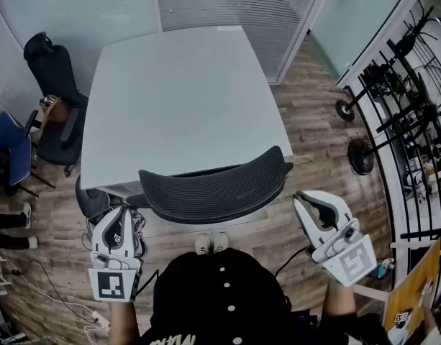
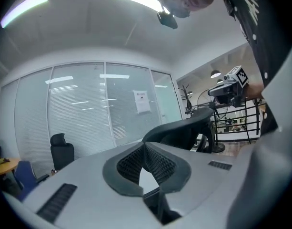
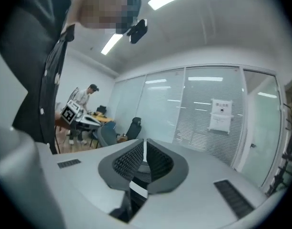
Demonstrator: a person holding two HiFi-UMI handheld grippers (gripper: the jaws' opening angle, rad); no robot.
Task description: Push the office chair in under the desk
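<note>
The black mesh office chair (image 1: 216, 185) stands at the near edge of the white desk (image 1: 180, 99), its curved backrest facing me and its seat hidden under the desk top. My left gripper (image 1: 117, 214) hangs just left of the backrest, apart from it, shut with nothing in it. My right gripper (image 1: 301, 200) is held off the backrest's right end, also shut and empty. In the left gripper view the closed pads (image 2: 136, 161) point past the chair back (image 2: 184, 130), with the right gripper (image 2: 230, 86) beyond it. The right gripper view shows its pads (image 3: 157, 161) together.
A second black office chair (image 1: 51, 70) and a blue chair (image 1: 11, 146) stand left of the desk. Fan stands (image 1: 360, 157) and a dark rack (image 1: 414, 85) line the right side. Cables (image 1: 55, 300) lie on the wood floor at the lower left. Glass walls with blinds close the far side.
</note>
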